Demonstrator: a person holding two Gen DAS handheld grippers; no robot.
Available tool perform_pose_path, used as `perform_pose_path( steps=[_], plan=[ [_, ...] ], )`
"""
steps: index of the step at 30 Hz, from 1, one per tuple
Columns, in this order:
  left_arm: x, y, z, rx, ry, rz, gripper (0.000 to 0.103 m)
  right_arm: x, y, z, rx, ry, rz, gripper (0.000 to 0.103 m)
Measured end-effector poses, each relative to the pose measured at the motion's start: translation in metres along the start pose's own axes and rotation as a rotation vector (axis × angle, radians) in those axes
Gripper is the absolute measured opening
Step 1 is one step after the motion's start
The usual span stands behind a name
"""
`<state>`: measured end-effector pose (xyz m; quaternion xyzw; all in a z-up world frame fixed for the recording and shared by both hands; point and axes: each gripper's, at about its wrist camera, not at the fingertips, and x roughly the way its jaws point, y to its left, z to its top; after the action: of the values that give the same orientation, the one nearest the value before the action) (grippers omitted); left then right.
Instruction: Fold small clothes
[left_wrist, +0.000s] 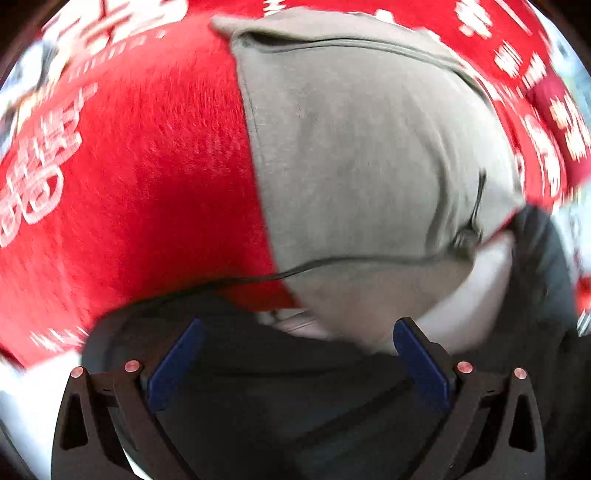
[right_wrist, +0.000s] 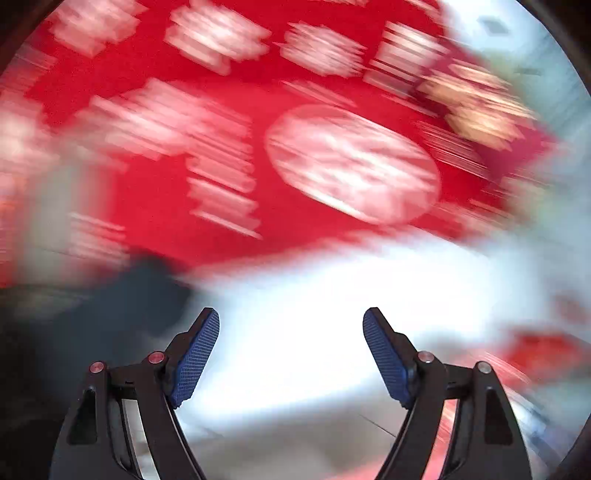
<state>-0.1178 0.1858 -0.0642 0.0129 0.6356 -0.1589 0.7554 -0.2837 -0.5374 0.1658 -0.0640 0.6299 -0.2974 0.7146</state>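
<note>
A small grey garment (left_wrist: 354, 147) lies folded on a red cloth with white print (left_wrist: 140, 166), reaching from the top middle down to the near right. A thin dark cord (left_wrist: 332, 260) crosses its near edge. My left gripper (left_wrist: 297, 332) is open and empty, just short of the garment's near edge, over dark fabric. My right gripper (right_wrist: 291, 325) is open and empty above a white surface (right_wrist: 314, 350), short of the red cloth (right_wrist: 155, 206). The right wrist view is heavily blurred; the garment is a faint grey smear at its left edge.
Dark fabric (left_wrist: 277, 387) fills the near part of the left wrist view and rises on the right (left_wrist: 535, 295). A white patch (left_wrist: 487, 280) shows beside the garment's near right corner. A dark shape (right_wrist: 110, 314) sits at the near left of the right wrist view.
</note>
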Motion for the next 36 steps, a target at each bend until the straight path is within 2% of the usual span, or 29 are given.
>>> perform_pose_path(
  steps=[1, 2, 4, 5, 6, 7, 8, 9, 11, 14, 18, 24, 27, 28, 29, 30, 31, 32, 34, 35, 36],
  plan=[
    [0.005, -0.004, 0.004, -0.046, 0.029, -0.045, 0.103, -0.002, 0.010, 0.005, 0.019, -0.036, -0.024, 0.083],
    [0.013, -0.011, 0.005, -0.096, 0.079, -0.100, 0.103, -0.013, 0.032, 0.015, 0.047, -0.138, 0.062, 0.083],
    [0.024, -0.026, 0.001, -0.134, 0.131, -0.105, 0.103, -0.034, 0.081, 0.031, 0.047, -0.319, 0.364, 0.085],
    [0.028, -0.033, -0.003, -0.154, 0.149, -0.095, 0.103, -0.045, 0.119, 0.041, 0.007, -0.391, 0.529, 0.085],
    [0.032, -0.041, -0.007, -0.172, 0.164, -0.085, 0.103, -0.051, 0.153, 0.048, -0.039, -0.423, 0.621, 0.085],
    [0.033, -0.046, -0.011, -0.194, 0.165, -0.068, 0.103, -0.056, 0.199, 0.056, -0.144, -0.438, 0.712, 0.085],
    [0.034, -0.048, -0.013, -0.212, 0.161, -0.052, 0.103, -0.058, 0.230, 0.056, -0.228, -0.439, 0.753, 0.085],
    [0.035, -0.050, -0.014, -0.229, 0.161, -0.030, 0.103, -0.059, 0.271, 0.056, -0.349, -0.434, 0.778, 0.085],
    [0.034, -0.045, -0.016, -0.275, 0.151, -0.019, 0.103, -0.054, 0.333, 0.056, -0.516, -0.410, 0.770, 0.085],
    [0.041, -0.046, -0.016, -0.296, 0.162, 0.009, 0.103, -0.043, 0.386, 0.058, -0.607, -0.347, 0.859, 0.085],
    [0.056, -0.049, -0.010, -0.303, 0.209, 0.025, 0.103, -0.035, 0.432, 0.060, -0.678, -0.309, 0.885, 0.085],
    [0.076, -0.053, -0.004, -0.230, 0.287, 0.041, 0.103, -0.022, 0.469, 0.060, -0.791, -0.274, 0.900, 0.082],
    [0.083, -0.052, 0.000, -0.253, 0.287, 0.034, 0.103, -0.019, 0.484, 0.055, -0.864, -0.304, 0.850, 0.069],
    [0.084, -0.052, 0.002, -0.265, 0.278, 0.028, 0.103, -0.021, 0.483, 0.055, -0.879, -0.321, 0.859, 0.046],
    [0.084, -0.051, 0.003, -0.263, 0.271, 0.021, 0.102, -0.021, 0.482, 0.056, -0.889, -0.295, 0.888, 0.004],
    [0.083, -0.051, 0.005, -0.251, 0.268, 0.024, 0.092, -0.018, 0.482, 0.057, -0.889, -0.260, 0.903, 0.006],
    [0.085, -0.054, 0.006, -0.223, 0.264, 0.043, 0.077, -0.018, 0.481, 0.055, -0.903, -0.264, 0.908, 0.006],
    [0.089, -0.053, 0.005, -0.224, 0.290, 0.038, 0.046, -0.018, 0.480, 0.051, -0.931, -0.269, 0.925, 0.006],
    [0.088, -0.050, 0.010, -0.255, 0.273, 0.030, 0.028, -0.023, 0.476, 0.046, -0.942, -0.278, 0.962, 0.006],
    [0.087, -0.045, 0.011, -0.282, 0.268, -0.031, 0.008, -0.026, 0.473, 0.047, -0.931, -0.288, 0.979, 0.006],
    [0.087, -0.041, 0.010, -0.321, 0.269, -0.082, 0.008, -0.030, 0.467, 0.050, -0.905, -0.301, 1.003, 0.006]
  ],
)
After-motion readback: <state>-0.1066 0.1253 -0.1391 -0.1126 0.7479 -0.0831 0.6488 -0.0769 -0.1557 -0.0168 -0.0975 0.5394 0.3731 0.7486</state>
